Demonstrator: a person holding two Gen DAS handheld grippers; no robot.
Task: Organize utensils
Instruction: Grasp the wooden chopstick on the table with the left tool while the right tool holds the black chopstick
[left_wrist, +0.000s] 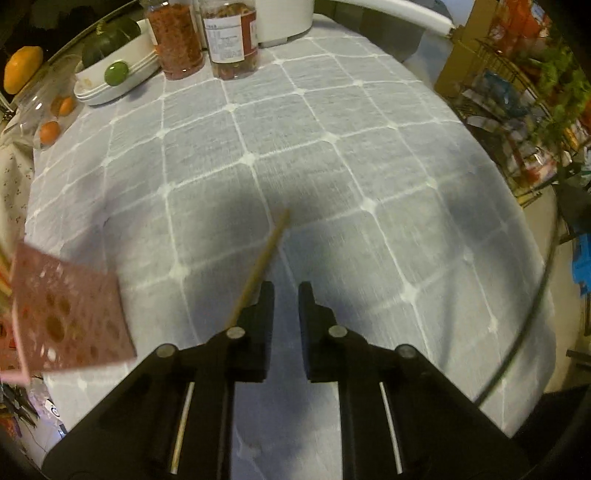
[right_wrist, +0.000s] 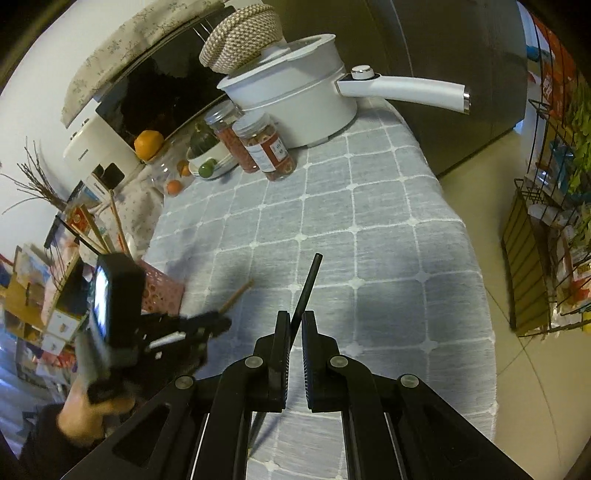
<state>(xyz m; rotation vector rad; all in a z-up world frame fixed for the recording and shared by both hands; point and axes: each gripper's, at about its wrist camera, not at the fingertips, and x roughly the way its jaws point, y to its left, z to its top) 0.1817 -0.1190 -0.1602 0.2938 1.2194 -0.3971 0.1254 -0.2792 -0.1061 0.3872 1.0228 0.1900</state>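
Observation:
My right gripper (right_wrist: 295, 321) is shut on a thin black chopstick (right_wrist: 310, 280), which slants up and forward above the grey checked tablecloth (right_wrist: 388, 240). My left gripper (left_wrist: 286, 295) points down at the cloth; its jaws stand a narrow gap apart with nothing between them. A wooden chopstick (left_wrist: 264, 254) runs just outside the left finger, not in the gap. In the right wrist view the left gripper (right_wrist: 218, 323) sits at the left with that wooden chopstick (right_wrist: 238, 293) poking out past its tips. A pink perforated holder (left_wrist: 70, 314) (right_wrist: 164, 291) stands at the table's left edge with several sticks in it.
At the far end stand a white pot (right_wrist: 295, 107) with a long handle, two red-filled jars (right_wrist: 269, 147) and a white bowl of fruit (right_wrist: 208, 160). A wire rack (right_wrist: 532, 266) stands on the floor beyond the table's right edge. A person's hand (right_wrist: 81, 410) holds the left gripper.

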